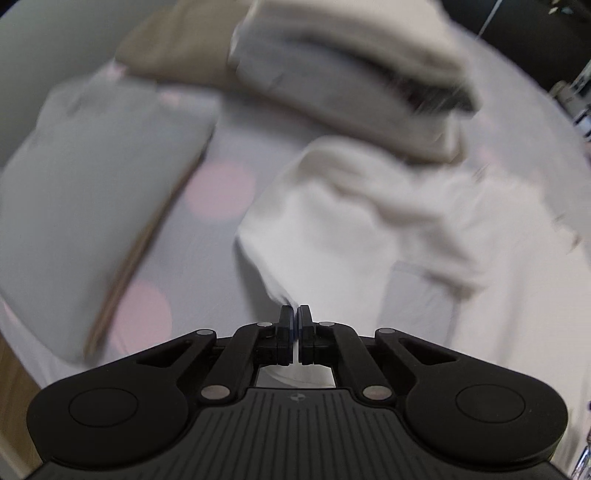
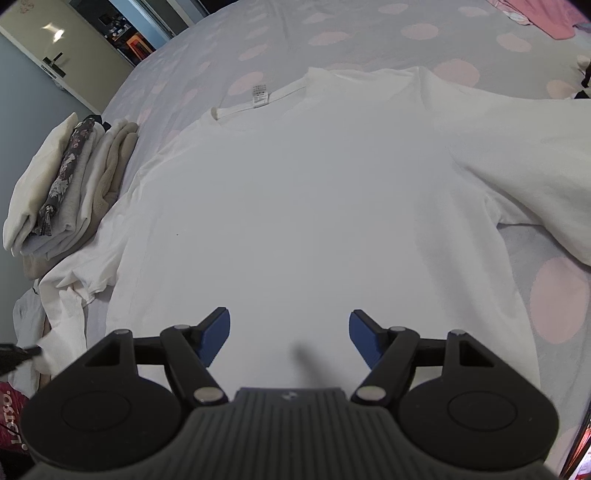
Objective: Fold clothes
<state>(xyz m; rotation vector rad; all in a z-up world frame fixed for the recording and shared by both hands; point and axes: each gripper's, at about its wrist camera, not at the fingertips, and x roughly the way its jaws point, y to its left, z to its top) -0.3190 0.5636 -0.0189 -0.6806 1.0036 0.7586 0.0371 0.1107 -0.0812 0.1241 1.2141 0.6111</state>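
A white T-shirt (image 2: pixel 314 206) lies spread flat on the dotted bedsheet (image 2: pixel 332 37), neck label toward the far side. My right gripper (image 2: pixel 290 339) hovers open over the shirt's lower body, nothing between its blue pads. In the blurred left wrist view, my left gripper (image 1: pixel 294 317) is shut on a corner of the white T-shirt (image 1: pixel 332 221), whose sleeve is bunched up ahead of it. At the left edge of the right wrist view, the left gripper's tip (image 2: pixel 18 352) pinches that sleeve.
A stack of folded clothes (image 2: pixel 70 184) sits at the shirt's left side, also seen as the stack (image 1: pixel 351 85) in the left view. A grey folded garment (image 1: pixel 92 206) lies left of it. Pink clothing (image 2: pixel 546 18) lies at the far right.
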